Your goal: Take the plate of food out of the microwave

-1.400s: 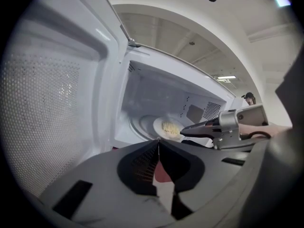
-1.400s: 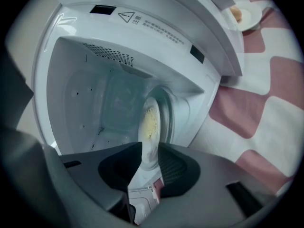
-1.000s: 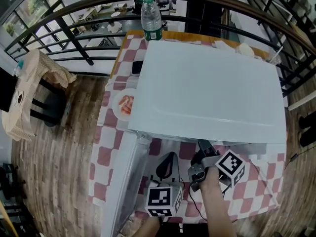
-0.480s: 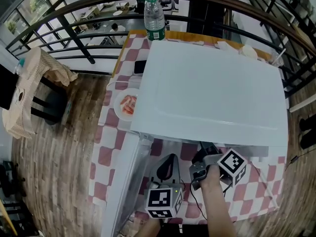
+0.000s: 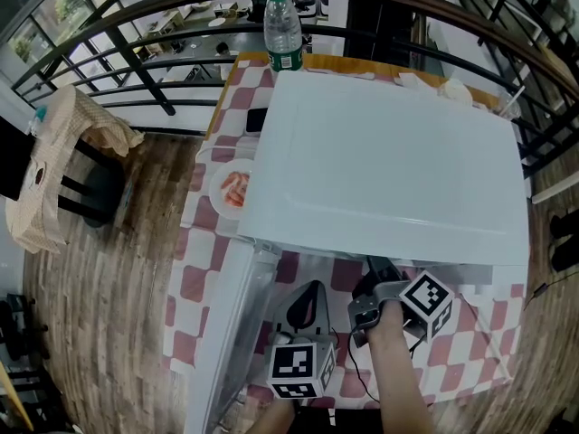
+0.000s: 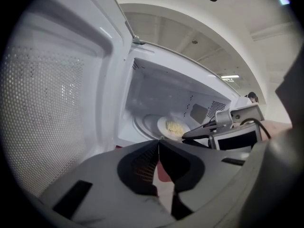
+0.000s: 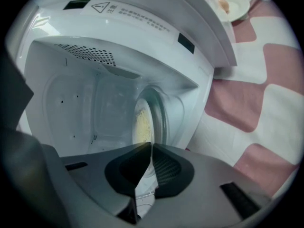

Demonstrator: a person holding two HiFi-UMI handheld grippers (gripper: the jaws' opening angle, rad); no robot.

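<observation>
The white microwave [image 5: 389, 161] stands on the checked table with its door [image 5: 226, 324] swung open to the left. Inside, on the turntable, lies a white plate of yellowish food [image 6: 173, 126], also visible in the right gripper view as plate [image 7: 141, 125]. My right gripper [image 7: 151, 145] reaches into the cavity. Its jaws are closing, and their tips meet on the plate's near rim. In the head view the right gripper [image 5: 373, 274] disappears under the microwave's top. My left gripper [image 6: 158, 141] hangs shut and empty in front of the opening, beside the door, and shows as left gripper [image 5: 310, 289] in the head view.
A second plate with reddish food [image 5: 231, 190] sits on the table left of the microwave. A water bottle [image 5: 281, 34] stands behind it. A black cable [image 5: 357, 382] lies on the cloth near me. A chair with draped cloth [image 5: 72, 143] stands to the left.
The head view has shifted slightly. Both grippers stay at about the same places at the microwave's mouth.
</observation>
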